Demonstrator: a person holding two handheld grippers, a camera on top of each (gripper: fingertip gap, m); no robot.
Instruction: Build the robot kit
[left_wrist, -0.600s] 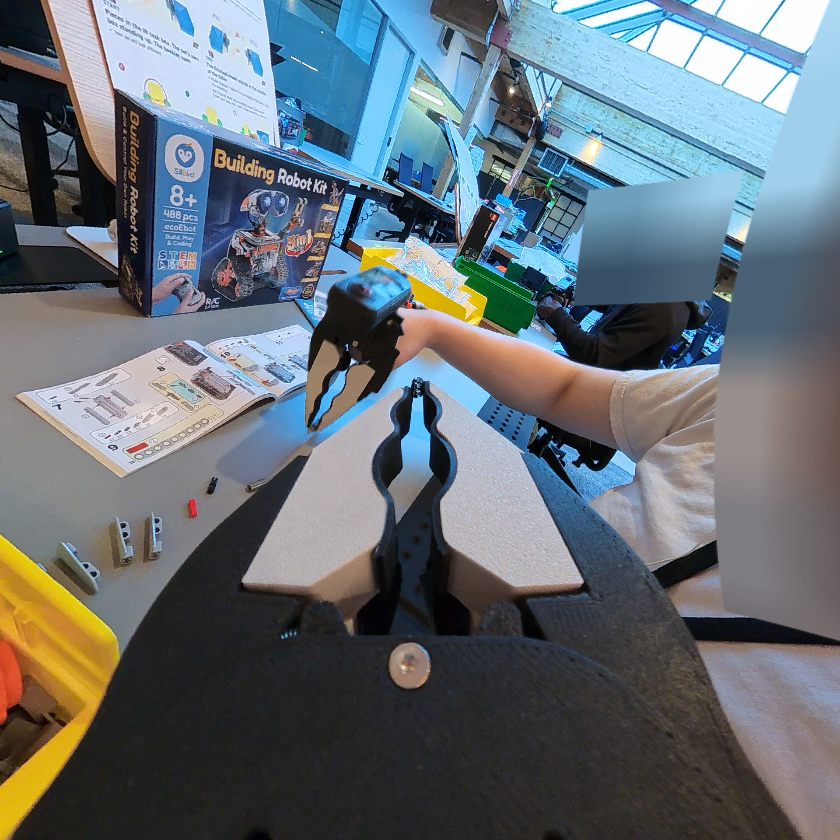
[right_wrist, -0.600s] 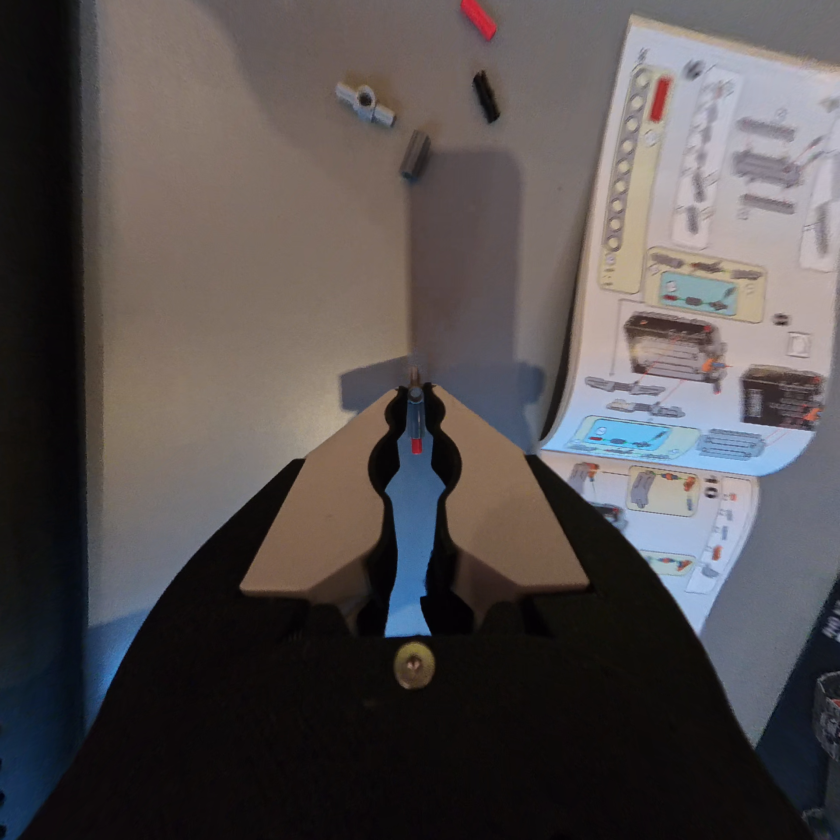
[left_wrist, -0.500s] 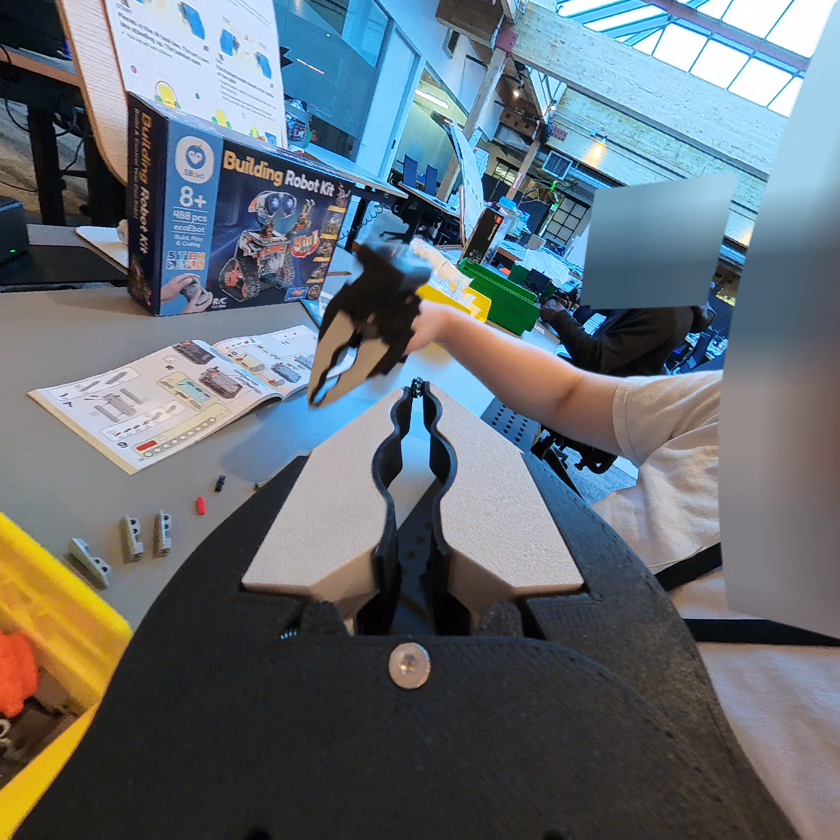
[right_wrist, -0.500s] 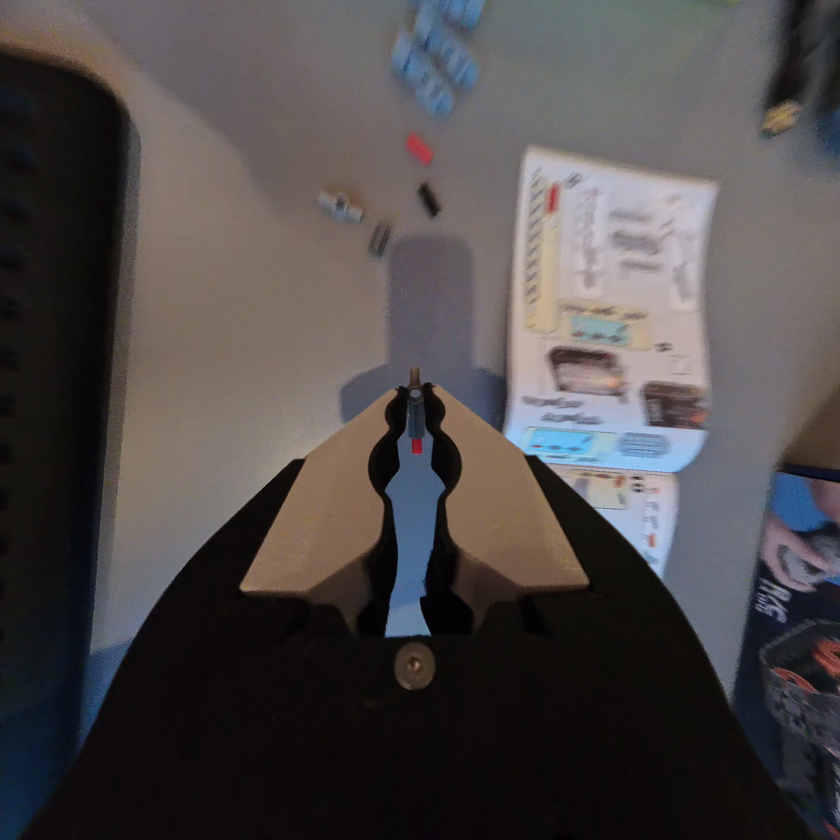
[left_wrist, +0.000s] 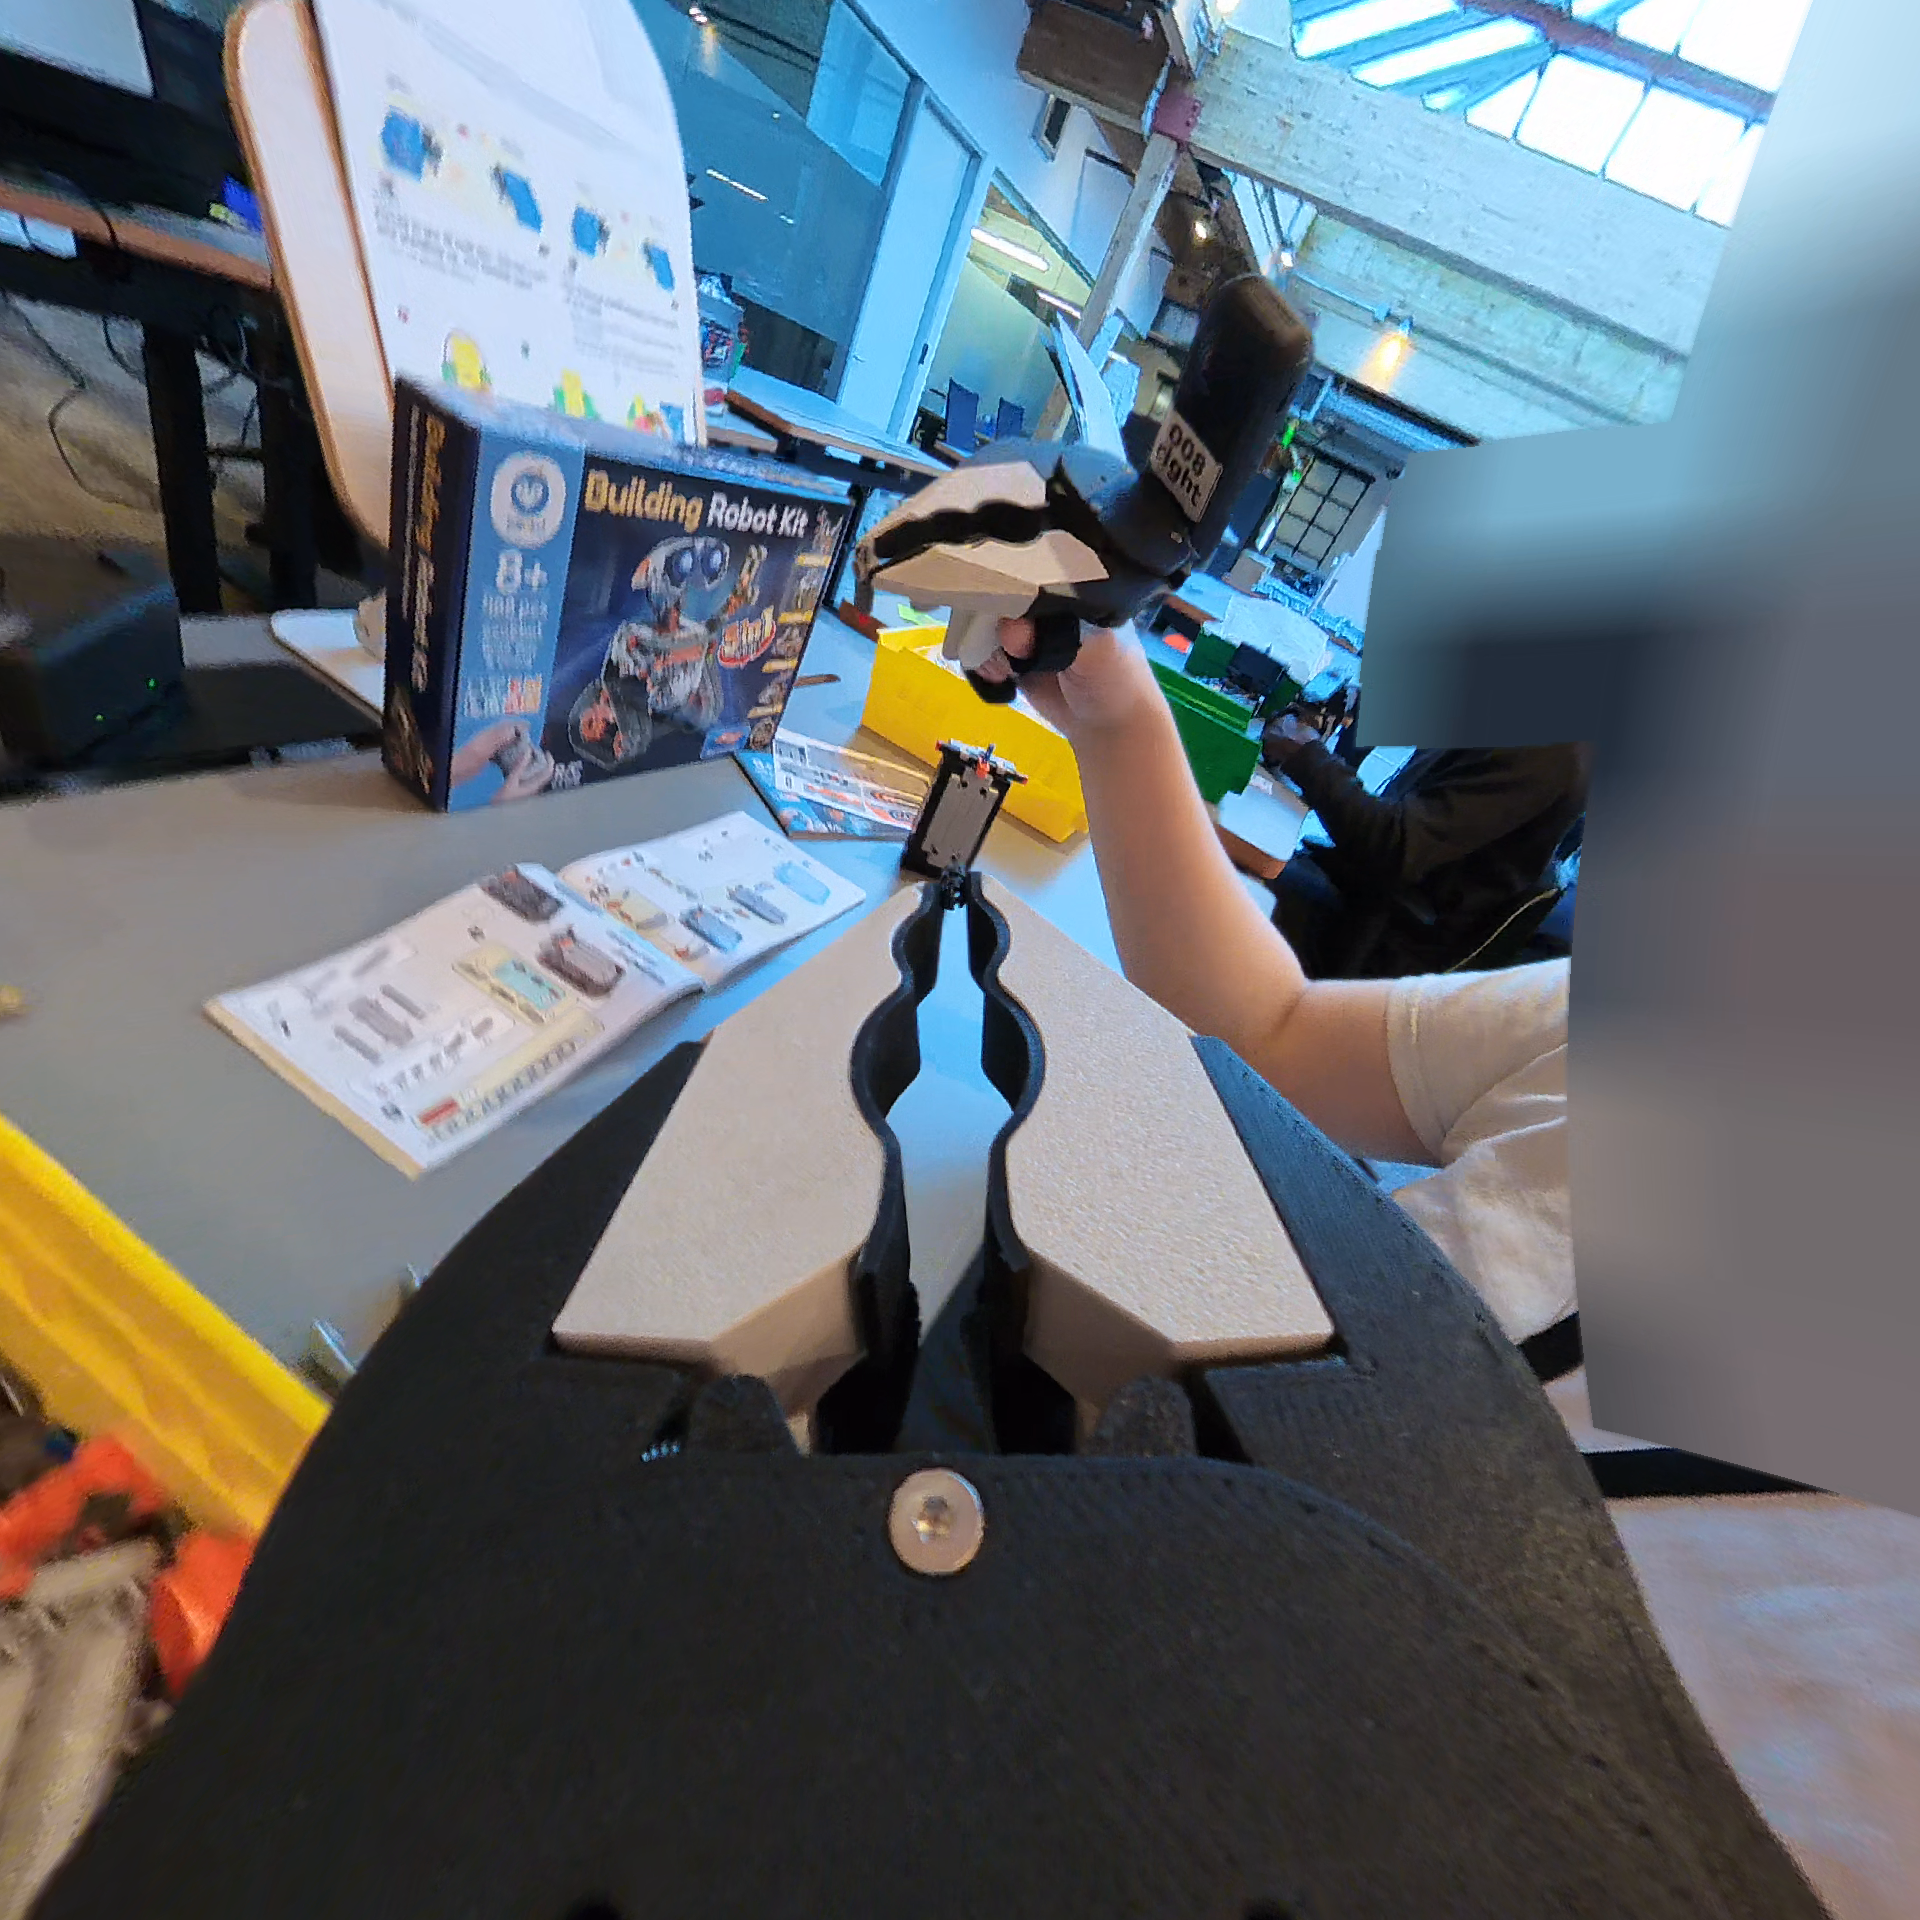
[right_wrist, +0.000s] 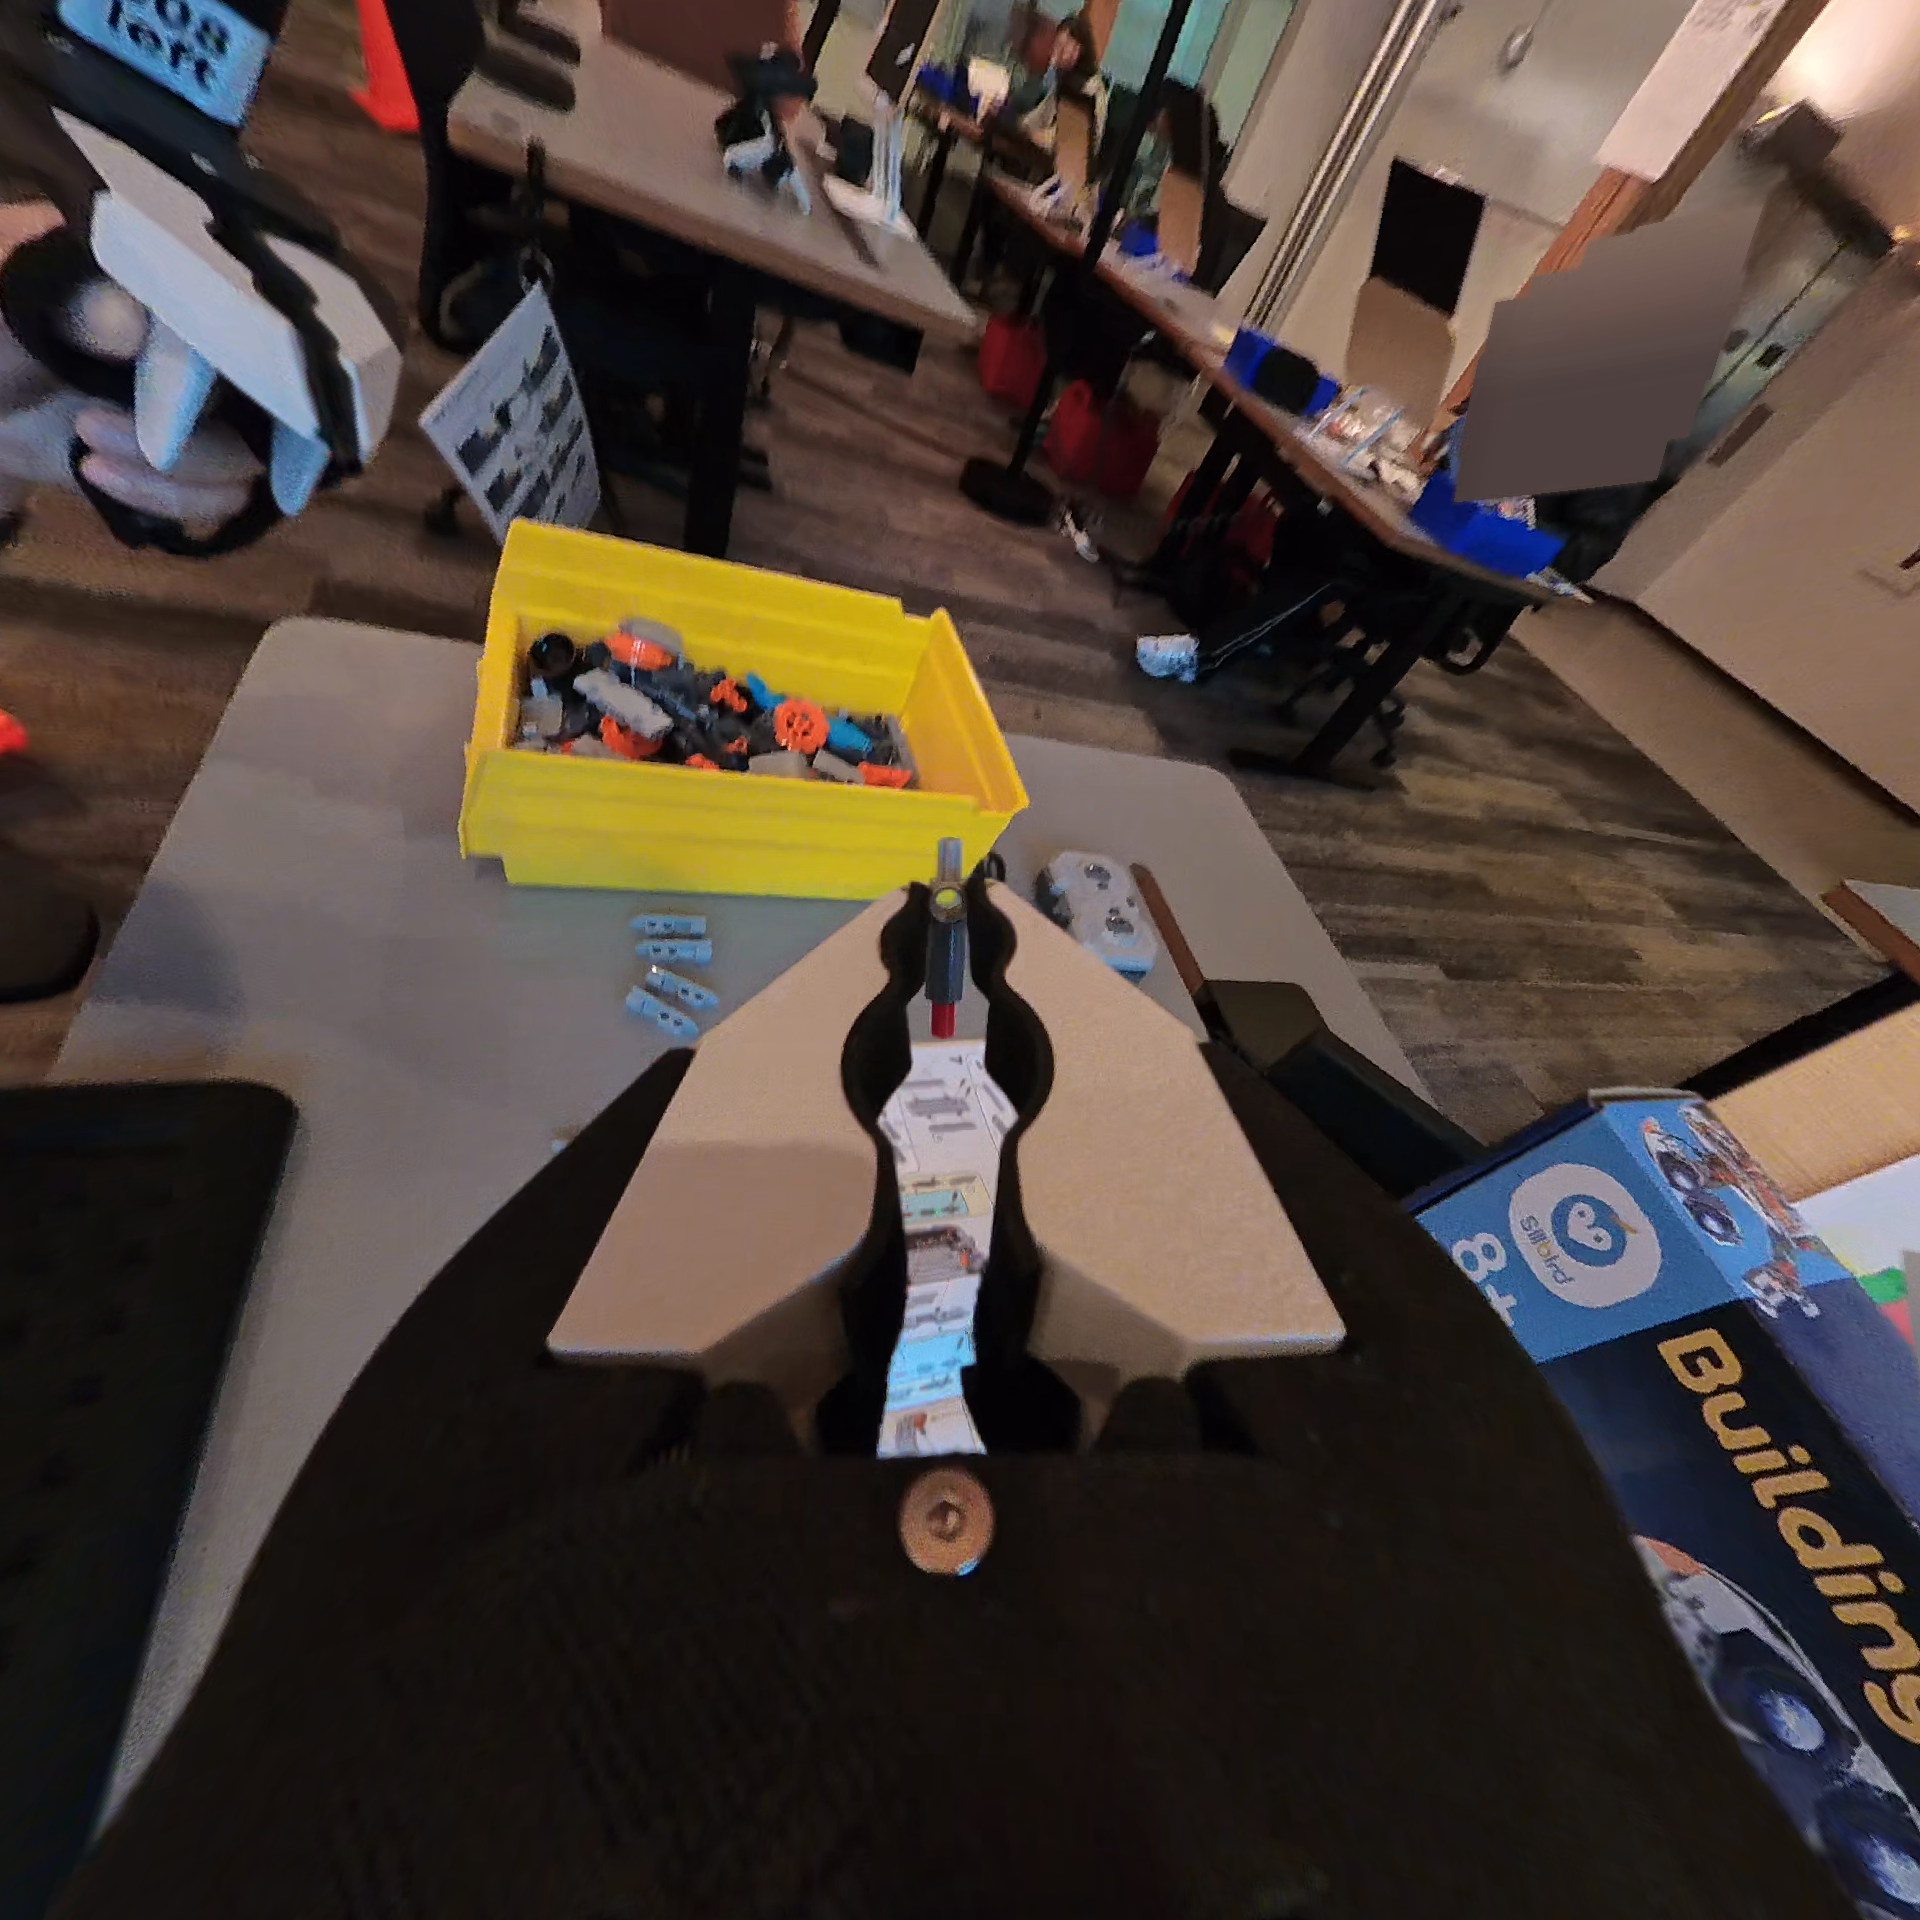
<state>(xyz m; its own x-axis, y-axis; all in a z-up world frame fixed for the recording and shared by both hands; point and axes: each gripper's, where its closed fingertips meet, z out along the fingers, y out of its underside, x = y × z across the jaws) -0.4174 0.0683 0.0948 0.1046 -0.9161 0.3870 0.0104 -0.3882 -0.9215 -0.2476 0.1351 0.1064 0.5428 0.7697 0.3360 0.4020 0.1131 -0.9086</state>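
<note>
My right gripper (right_wrist: 948, 894) is shut on a thin axle piece (right_wrist: 945, 956) with a grey tip, a dark sleeve and a red end. It hangs above the grey table (right_wrist: 343, 997), pointing at a yellow bin (right_wrist: 727, 821) of mixed parts. In the left wrist view the right gripper (left_wrist: 873, 549) is raised in front of the kit box (left_wrist: 613, 623). My left gripper (left_wrist: 952, 896) is shut on a small black piece (left_wrist: 951, 885) and also shows in the right wrist view (right_wrist: 353, 405). A dark grey assembly (left_wrist: 961, 810) stands just beyond its tips.
An open instruction booklet (left_wrist: 540, 977) lies on the table. Several light grey pieces (right_wrist: 670, 966) and a grey controller (right_wrist: 1101, 914) lie by the bin. A black perforated mat (right_wrist: 125, 1299) is at the left. Another yellow bin (left_wrist: 935, 686) stands farther back. A person sits behind.
My right gripper has swung up from pointing down at the table to pointing level across it, still holding the axle. The left wrist view has shifted, and the dark assembly now shows.
</note>
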